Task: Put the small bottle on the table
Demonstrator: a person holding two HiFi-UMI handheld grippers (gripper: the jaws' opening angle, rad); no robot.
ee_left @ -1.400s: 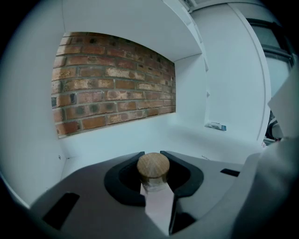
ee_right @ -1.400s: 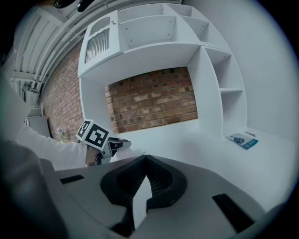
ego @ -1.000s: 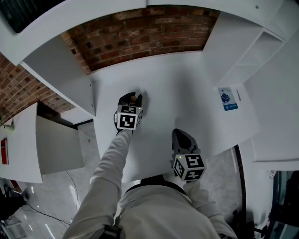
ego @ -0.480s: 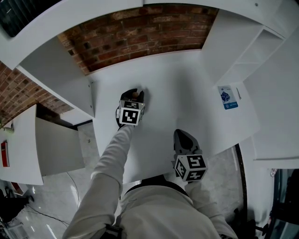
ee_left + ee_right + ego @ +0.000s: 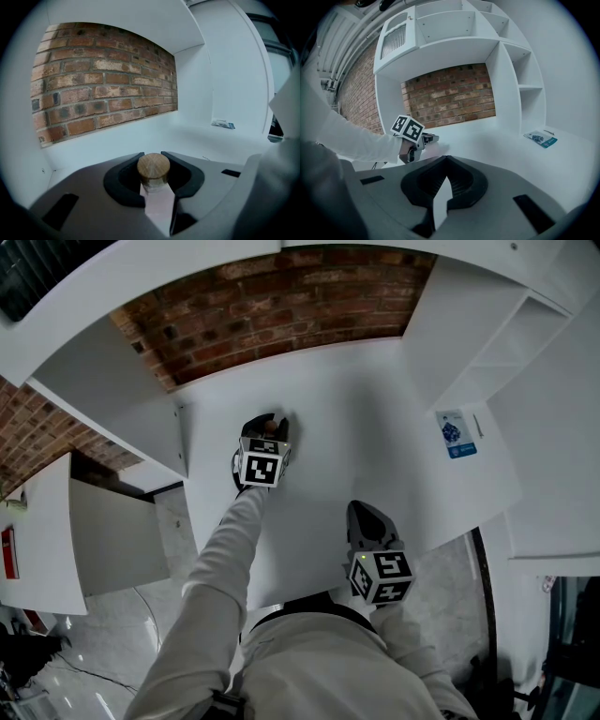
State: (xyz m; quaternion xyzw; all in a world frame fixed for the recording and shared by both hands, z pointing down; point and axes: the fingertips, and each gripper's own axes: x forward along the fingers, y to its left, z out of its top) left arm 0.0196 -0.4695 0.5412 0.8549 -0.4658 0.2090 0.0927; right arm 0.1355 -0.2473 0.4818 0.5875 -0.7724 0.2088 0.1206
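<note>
A small clear bottle (image 5: 153, 171) with a round wooden stopper stands upright between the jaws of my left gripper (image 5: 152, 161), which is shut on it just below the stopper. In the head view the left gripper (image 5: 270, 425) is over the left part of the white table (image 5: 375, 399), and only the brown stopper of the bottle (image 5: 269, 429) shows. I cannot tell whether the bottle's base touches the table. My right gripper (image 5: 362, 513) is near the table's front edge, shut with nothing in it (image 5: 445, 161). The right gripper view shows the left gripper (image 5: 430, 138) from the side.
A blue and white card (image 5: 453, 439) lies at the table's right side. A brick wall (image 5: 272, 306) closes the back of the alcove. White shelf units (image 5: 487, 343) stand on the right, and a white panel (image 5: 122, 399) on the left.
My left gripper has drifted slightly farther from me toward the brick wall, still with the bottle in it. The right gripper has hardly moved.
</note>
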